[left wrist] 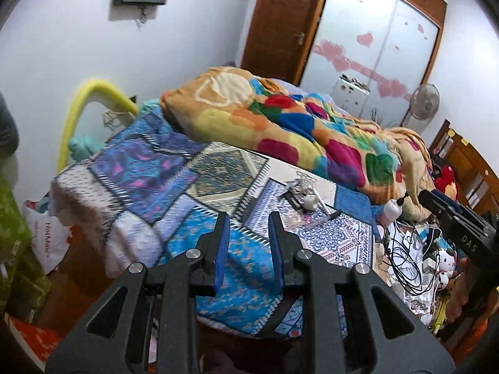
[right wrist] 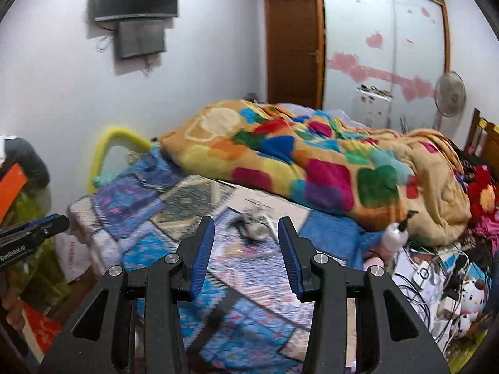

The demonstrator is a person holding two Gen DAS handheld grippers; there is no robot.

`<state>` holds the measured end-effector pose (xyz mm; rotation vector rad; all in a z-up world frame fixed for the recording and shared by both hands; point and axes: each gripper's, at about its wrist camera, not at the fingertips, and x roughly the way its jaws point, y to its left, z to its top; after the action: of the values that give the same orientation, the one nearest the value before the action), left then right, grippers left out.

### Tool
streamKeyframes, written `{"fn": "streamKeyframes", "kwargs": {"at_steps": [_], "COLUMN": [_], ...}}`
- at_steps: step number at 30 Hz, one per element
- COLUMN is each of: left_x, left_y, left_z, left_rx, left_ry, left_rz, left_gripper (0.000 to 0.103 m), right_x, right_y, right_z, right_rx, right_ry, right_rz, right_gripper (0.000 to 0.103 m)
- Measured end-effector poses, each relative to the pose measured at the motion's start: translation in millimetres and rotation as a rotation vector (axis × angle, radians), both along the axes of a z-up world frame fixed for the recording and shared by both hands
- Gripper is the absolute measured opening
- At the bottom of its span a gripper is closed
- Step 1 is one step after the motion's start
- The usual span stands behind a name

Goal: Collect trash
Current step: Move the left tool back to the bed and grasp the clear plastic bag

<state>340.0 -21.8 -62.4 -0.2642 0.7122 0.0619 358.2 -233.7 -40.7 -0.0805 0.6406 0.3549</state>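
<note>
Both grippers hung above the near end of the bed with nothing between their fingers: the left gripper [left wrist: 248,218] had its jaws parted to a moderate gap, and the right gripper [right wrist: 246,222] had its jaws spread wider. The trash [left wrist: 301,191] lay ahead of both, a small loose cluster on the patchwork bedspread [left wrist: 149,168] that seemed to hold a crumpled white wad, thin wiry or plastic scraps and some dark bits, though the right wrist view was too blurred to sort them. The likeliest trouble was a partial grab, since the pieces looked light, separate and barely touching, so a single close could have lifted one scrap and scattered the rest. The soft bedspread was a second hazard, as fingers pressed too low could have pinched the cloth with the litter and dragged it. A dark pen-like stick [left wrist: 324,217] lay just beside the cluster and might have been swept up by mistake. The pump bottle [right wrist: 395,233] stood near on the right, and beyond it a tangle of cables [left wrist: 405,258], either of which a wide swing could have knocked or snagged. The colourful blanket [right wrist: 312,162] lay behind, well apart.
</note>
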Motion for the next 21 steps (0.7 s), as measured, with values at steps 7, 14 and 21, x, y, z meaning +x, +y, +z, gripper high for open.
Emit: {"fn": "streamKeyframes", "kwargs": {"at_steps": [7,14,21], "left_x": [63,117,159], "left_y": [-28,-49,-59], "left_z": [-37,-85,-138], "left_rx": [0.023,0.035,0.002], "left_ry": [0.057,0.148,0.242], "left_rz": [-0.05,-0.111,-0.15], "left_gripper": [0.054,0.056,0.056], "right_x": [49,91,123], "right_y": [-29,-36,-25], "right_z": [-50,-98,-139], "right_rx": [-0.002,0.004,0.037], "right_ry": [0.164,0.306,0.393], "right_rz": [-0.053,-0.086,-0.055], "right_gripper": [0.052,0.052,0.052]}}
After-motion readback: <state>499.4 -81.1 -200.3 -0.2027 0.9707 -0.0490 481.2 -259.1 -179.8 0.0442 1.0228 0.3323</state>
